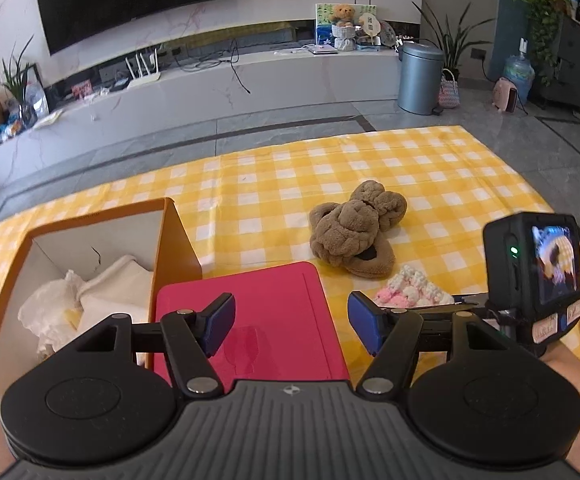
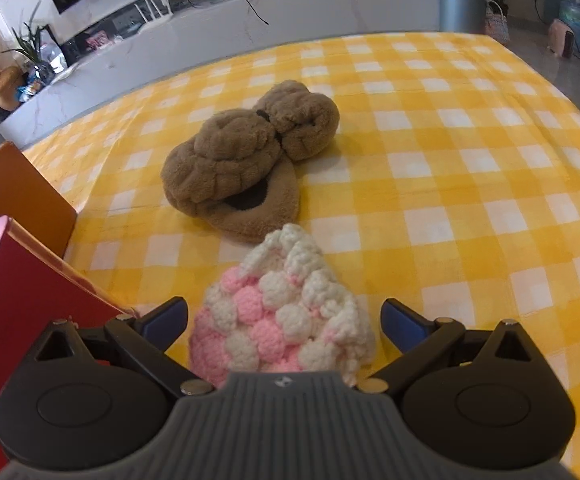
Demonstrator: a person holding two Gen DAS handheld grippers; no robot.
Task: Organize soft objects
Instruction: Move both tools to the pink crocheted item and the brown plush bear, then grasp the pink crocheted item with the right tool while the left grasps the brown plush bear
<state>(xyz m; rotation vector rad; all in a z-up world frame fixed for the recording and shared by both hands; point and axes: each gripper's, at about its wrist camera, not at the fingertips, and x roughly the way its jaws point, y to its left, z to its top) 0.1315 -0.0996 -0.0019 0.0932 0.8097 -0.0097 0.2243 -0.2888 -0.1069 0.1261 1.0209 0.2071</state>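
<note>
Right gripper [image 2: 283, 318]: 1, jaws spread, pads clear of the pink-and-white crochet piece [image 2: 285, 320] lying between them; likely poised to grasp it.
Left gripper [image 1: 292, 320]: 1, jaws wide and empty, hanging over the red box [image 1: 257, 304], apparently waiting.
Brown plush slippers [image 2: 241, 156]: 2, overlapping, ahead of the right gripper on the checked cloth [image 2: 450, 160].
Orange box [image 1: 89, 280]: 1, left of the left gripper, white soft items [image 1: 85, 300] already inside; probable destination.
</note>
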